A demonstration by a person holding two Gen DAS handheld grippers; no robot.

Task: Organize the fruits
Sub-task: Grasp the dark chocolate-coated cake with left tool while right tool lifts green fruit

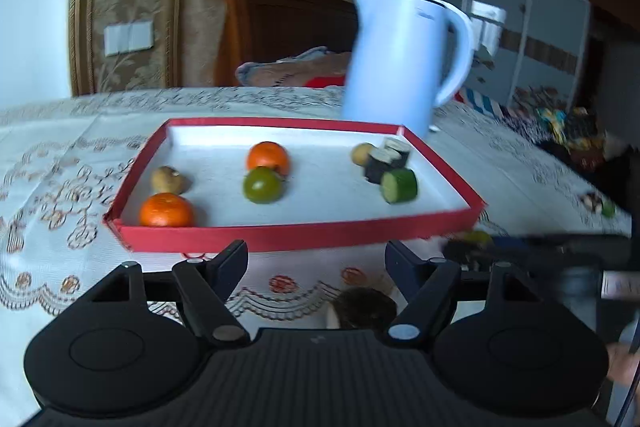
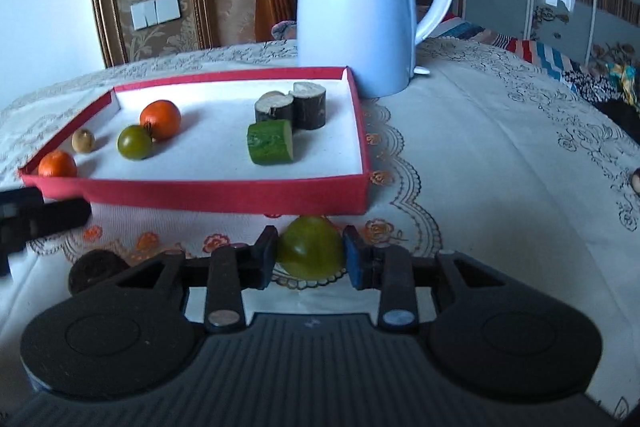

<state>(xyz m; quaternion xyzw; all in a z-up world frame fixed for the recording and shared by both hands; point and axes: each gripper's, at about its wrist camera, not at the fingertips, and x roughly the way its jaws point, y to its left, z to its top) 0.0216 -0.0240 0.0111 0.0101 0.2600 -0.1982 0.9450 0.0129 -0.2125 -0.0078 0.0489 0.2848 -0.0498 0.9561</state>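
One green fruit (image 2: 310, 247) sits pinched in the right claw (image 2: 310, 259).
Left claw (image 1: 316, 259) gapes, holding nothing, near the red tray (image 2: 200, 193).

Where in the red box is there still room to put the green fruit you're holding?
The red box has a bare white strip along its near wall, between the green fruit inside and the cucumber piece. The middle, between the orange and the dark log pieces, is free too. The far right corner and left end are crowded.
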